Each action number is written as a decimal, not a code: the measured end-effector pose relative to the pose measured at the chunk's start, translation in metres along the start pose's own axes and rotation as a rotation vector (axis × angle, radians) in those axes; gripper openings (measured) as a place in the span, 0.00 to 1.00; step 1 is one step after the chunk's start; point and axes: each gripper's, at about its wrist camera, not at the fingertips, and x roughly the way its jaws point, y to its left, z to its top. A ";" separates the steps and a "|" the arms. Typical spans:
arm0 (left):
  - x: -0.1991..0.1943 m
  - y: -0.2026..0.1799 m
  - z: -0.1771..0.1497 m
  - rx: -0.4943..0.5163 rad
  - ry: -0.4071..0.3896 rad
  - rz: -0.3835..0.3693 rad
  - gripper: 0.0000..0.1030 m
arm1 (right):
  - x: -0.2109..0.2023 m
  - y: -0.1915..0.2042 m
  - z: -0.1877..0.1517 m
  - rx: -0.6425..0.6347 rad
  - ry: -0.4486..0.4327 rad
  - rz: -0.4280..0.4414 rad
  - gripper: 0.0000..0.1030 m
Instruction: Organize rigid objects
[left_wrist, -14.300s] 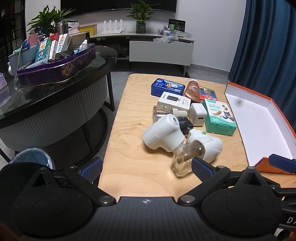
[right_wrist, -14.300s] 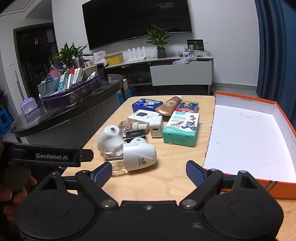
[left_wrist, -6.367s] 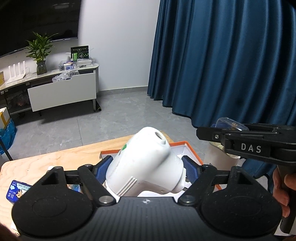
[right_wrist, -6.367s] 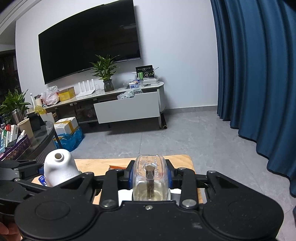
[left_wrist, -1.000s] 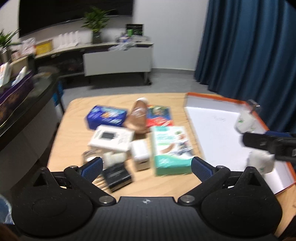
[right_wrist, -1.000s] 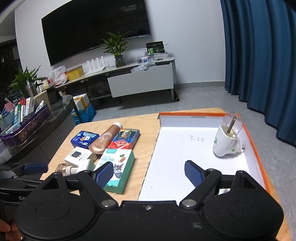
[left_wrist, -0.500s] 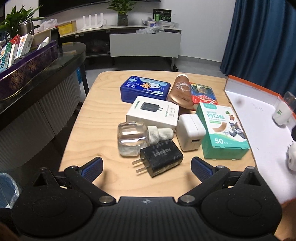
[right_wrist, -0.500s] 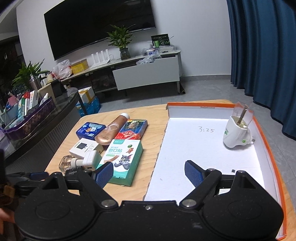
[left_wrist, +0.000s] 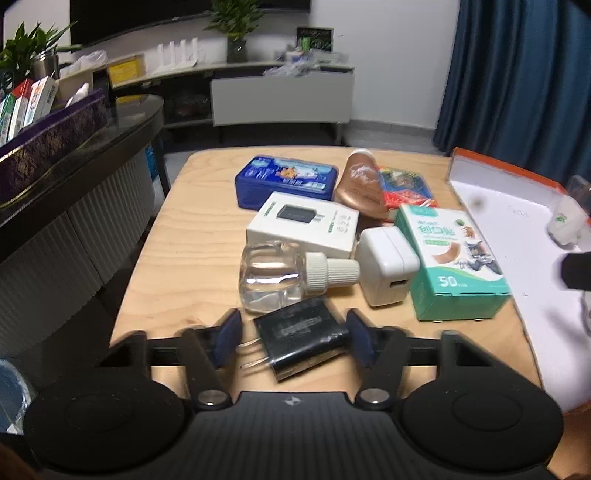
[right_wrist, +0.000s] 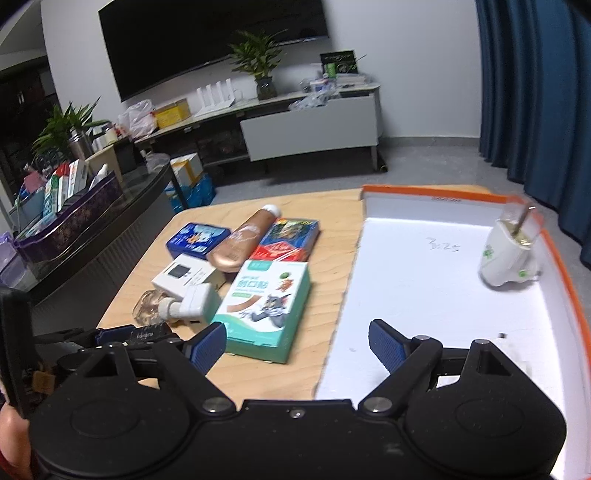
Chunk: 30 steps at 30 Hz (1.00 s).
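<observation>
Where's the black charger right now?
In the left wrist view the black charger lies on the wooden table between the left tool's fingers, at the table's near edge just in front of the clear bottle.

Black charger (left_wrist: 301, 338), teal cartoon-cat box (left_wrist: 452, 260), blue tin (left_wrist: 286, 181), orange-rimmed white tray (right_wrist: 554, 245).

The table (left_wrist: 192, 236) is pale wood with visible grain and a smooth matt finish. On it, the black charger (left_wrist: 301, 338) looks like satin plastic with bare metal prongs; the refill bottle (left_wrist: 269, 275) is clear and glossy with a ribbed cream plastic cap. The white adapter (left_wrist: 388, 266) is glossy plastic. The green box (left_wrist: 450, 254) and white box (left_wrist: 303, 225) look like printed card. The tray (right_wrist: 436, 206) looks like card, matt white inside with an orange rim
</observation>
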 end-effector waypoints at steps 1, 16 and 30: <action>-0.003 0.001 0.000 0.002 -0.002 -0.004 0.54 | 0.004 0.003 0.001 -0.002 0.012 0.009 0.96; -0.024 0.019 0.003 -0.024 -0.046 -0.049 0.54 | 0.093 0.042 0.022 -0.034 0.199 -0.079 0.96; -0.029 0.004 0.019 -0.016 -0.105 -0.155 0.54 | 0.072 0.029 0.029 -0.039 0.071 -0.111 0.81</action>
